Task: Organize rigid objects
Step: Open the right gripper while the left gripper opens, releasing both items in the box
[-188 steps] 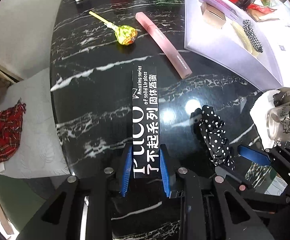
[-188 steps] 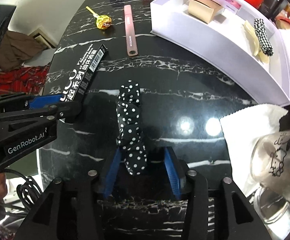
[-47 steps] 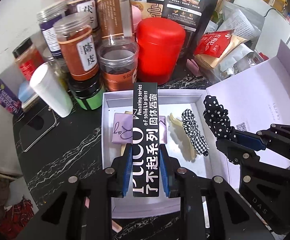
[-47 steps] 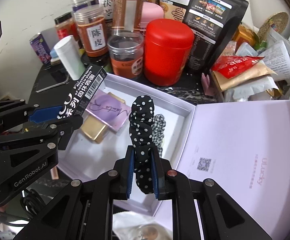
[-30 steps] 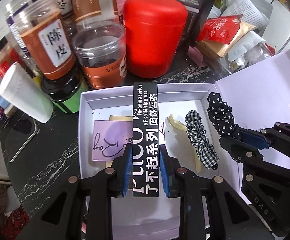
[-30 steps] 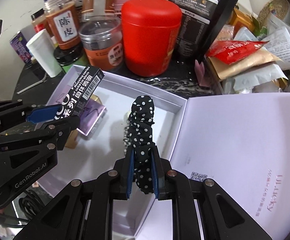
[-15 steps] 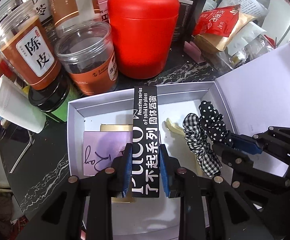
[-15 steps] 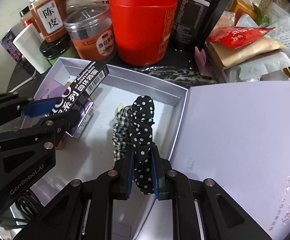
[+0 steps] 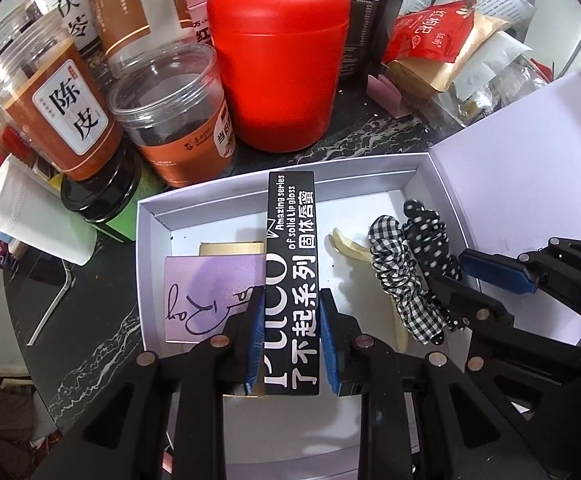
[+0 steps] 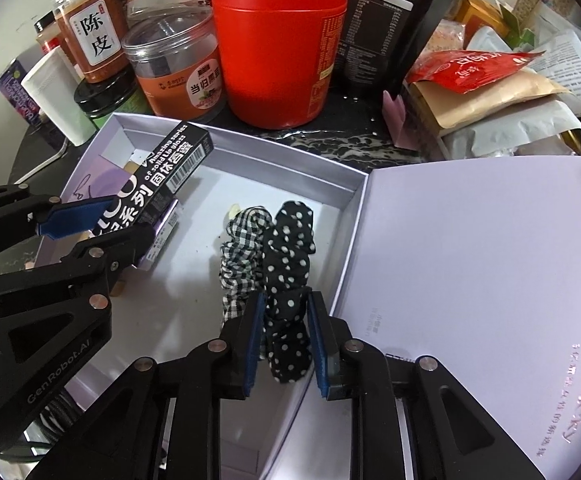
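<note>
My left gripper (image 9: 290, 340) is shut on a long black lip gloss box (image 9: 291, 264) with white lettering, held over the open white box (image 9: 150, 264); the lip gloss box also shows in the right wrist view (image 10: 158, 176). My right gripper (image 10: 284, 340) is shut on a black polka-dot scrunchie (image 10: 288, 264), low inside the white box (image 10: 290, 172) by its right wall, touching a checked scrunchie (image 10: 240, 248). The polka-dot scrunchie (image 9: 430, 244) and checked scrunchie (image 9: 400, 280) show in the left wrist view too.
Inside the box lie a lilac carton (image 9: 210, 296), a gold carton (image 9: 232, 249) and a cream hair clip (image 9: 350, 248). The box's lid (image 10: 470, 280) lies open to the right. A red canister (image 9: 278, 60), jars (image 9: 170, 112) and snack bags (image 9: 430, 36) crowd behind.
Both grippers have moved forward and down into the white box. The polka-dot scrunchie now rests beside the checked one, and the right jaws look slightly wider around it.
</note>
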Demonstrator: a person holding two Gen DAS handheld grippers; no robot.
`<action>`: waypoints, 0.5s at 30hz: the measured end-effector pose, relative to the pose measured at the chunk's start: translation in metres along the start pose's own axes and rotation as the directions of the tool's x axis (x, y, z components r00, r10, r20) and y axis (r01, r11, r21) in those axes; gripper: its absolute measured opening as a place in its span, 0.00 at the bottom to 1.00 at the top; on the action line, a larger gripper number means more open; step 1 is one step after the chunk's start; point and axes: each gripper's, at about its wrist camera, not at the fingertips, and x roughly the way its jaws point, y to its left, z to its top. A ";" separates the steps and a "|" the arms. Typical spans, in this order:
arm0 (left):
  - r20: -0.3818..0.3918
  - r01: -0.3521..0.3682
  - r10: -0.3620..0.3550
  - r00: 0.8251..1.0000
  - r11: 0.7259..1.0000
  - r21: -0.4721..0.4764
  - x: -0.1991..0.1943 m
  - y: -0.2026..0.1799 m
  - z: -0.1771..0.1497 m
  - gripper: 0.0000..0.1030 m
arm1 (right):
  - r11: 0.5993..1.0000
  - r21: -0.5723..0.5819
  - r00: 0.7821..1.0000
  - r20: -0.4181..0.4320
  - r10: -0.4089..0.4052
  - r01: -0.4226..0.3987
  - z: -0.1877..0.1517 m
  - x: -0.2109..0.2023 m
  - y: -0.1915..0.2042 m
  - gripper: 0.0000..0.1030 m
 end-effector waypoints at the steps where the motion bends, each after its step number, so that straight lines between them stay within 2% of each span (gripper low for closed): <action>1: -0.003 -0.002 0.002 1.000 1.000 -0.003 0.000 0.000 0.000 0.25 | 1.000 -0.001 1.000 0.001 -0.001 0.001 0.000 -0.001 0.000 0.23; 5: -0.014 -0.004 0.004 1.000 1.000 -0.018 -0.002 0.003 0.001 0.25 | 1.000 0.004 1.000 0.010 -0.003 0.003 0.000 -0.007 -0.001 0.29; 15: -0.049 -0.016 0.014 0.999 0.999 -0.040 -0.011 0.007 -0.002 0.25 | 1.000 0.008 0.999 0.035 -0.010 0.010 -0.001 -0.026 -0.003 0.31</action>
